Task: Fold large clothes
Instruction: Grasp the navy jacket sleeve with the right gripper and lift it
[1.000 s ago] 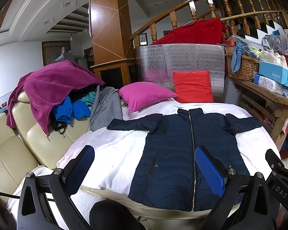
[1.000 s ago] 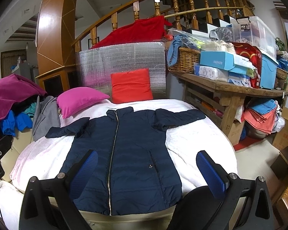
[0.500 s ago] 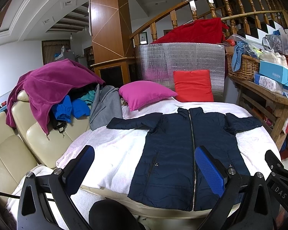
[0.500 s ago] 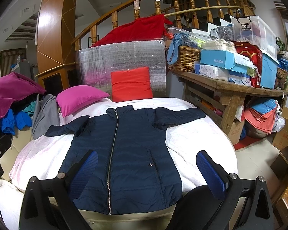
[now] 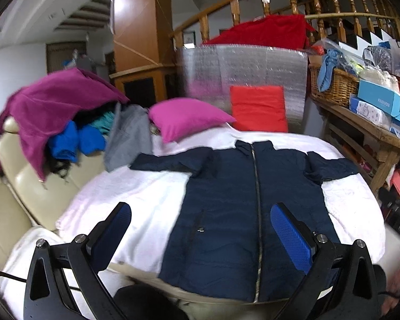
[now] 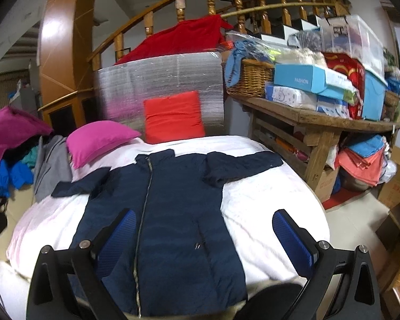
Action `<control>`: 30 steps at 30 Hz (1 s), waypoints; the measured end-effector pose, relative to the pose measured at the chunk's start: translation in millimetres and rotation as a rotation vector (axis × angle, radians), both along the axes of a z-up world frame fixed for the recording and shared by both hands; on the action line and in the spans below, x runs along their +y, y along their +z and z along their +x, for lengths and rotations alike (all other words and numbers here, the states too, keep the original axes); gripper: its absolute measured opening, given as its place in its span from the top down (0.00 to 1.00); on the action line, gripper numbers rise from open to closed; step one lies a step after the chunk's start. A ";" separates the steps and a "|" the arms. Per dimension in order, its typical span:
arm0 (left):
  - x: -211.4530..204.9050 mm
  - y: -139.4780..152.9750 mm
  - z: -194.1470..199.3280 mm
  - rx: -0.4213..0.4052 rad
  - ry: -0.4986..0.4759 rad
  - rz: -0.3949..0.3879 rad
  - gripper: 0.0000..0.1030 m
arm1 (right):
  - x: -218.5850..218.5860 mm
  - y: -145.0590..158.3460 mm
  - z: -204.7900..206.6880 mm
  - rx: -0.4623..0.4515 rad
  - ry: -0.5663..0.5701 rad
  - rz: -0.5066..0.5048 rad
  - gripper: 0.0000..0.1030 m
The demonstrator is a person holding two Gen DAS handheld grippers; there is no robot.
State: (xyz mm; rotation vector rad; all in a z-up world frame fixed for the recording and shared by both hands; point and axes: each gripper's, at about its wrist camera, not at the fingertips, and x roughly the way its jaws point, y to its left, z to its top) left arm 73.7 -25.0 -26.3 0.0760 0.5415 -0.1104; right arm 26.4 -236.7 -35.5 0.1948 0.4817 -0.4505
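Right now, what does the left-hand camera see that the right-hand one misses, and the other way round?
Only the left view shows the cream sofa beneath the purple garment. Only the right view shows the folded coral clothes under the wooden table and the cardboard box on the floor. Both show the navy jacket lying flat, zipped, sleeves spread, the pink pillow, the red cushion, and open blue fingers holding nothing.

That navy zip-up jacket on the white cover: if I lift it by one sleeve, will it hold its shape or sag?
The navy jacket lies flat and limp, its sleeve wrinkled, so it will likely sag and trail. The quilted padding suggests bulk but probably little weight. Its smooth shell may slide on the white cover. Both grippers, left gripper and right gripper, are open.
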 end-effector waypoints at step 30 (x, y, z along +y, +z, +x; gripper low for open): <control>-110.8 -171.5 309.2 0.206 0.105 0.039 0.00 | -416.1 -246.5 290.1 -0.051 -0.252 0.920 0.23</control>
